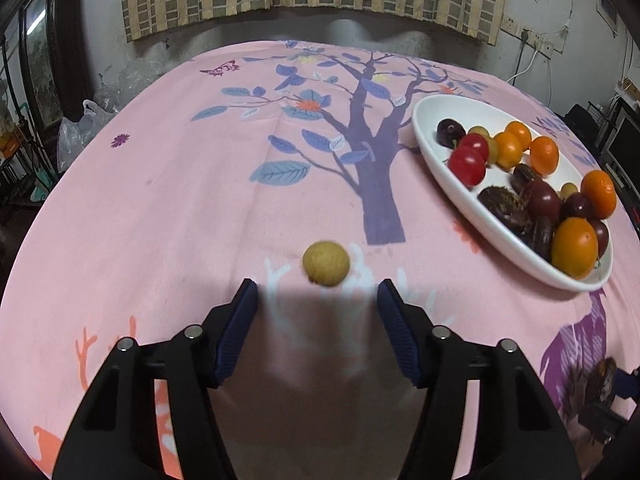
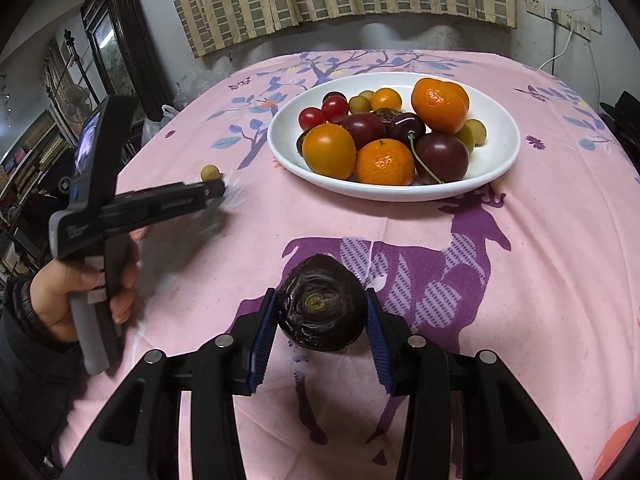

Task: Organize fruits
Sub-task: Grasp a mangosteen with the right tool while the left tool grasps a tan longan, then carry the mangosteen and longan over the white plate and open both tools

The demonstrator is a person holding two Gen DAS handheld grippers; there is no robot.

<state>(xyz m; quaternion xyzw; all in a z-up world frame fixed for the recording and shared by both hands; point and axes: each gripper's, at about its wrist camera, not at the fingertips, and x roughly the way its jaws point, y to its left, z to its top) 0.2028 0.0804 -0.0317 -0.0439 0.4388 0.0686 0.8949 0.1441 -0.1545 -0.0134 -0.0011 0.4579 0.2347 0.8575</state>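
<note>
On the bench, under a pink printed cloth (image 2: 540, 280): all work took place here; the cloth showed a tree and a purple deer.
Plate: a white oval plate (image 2: 508, 160) sat toward the far side of the bench, well apart from both loose fruits. It held a heap of oranges, dark plums, red cherry tomatoes, a cherry with its stem and a few small yellow-green fruits.
Right hand-held gripper (image 2: 320, 308): narrowed onto a dark wrinkled fruit (image 2: 322, 312), a blue pad against each flank. The fruit looked to be on or just above the cloth; lift-off could not be told.
Left hand-held gripper (image 1: 318, 286): jaws apart, nothing between the pads. It pointed steeply down at the cloth, held in a person's hand (image 2: 80, 292) with a dark sleeve.
Small yellow fruit (image 1: 326, 264): lay loose on the cloth just beyond the left fingertips, slightly blurred, not touched.
Step in hand (judgement): gathering stray fruits to the plate; right side gripped, left side on approach.
Next move, left (judgement): advance until the fruit lies between the pads, then close gently, since a round fruit may roll off.
Next move, right (judgement): lift, carry over the plate rim, release into a gap so the heap is not disturbed.
</note>
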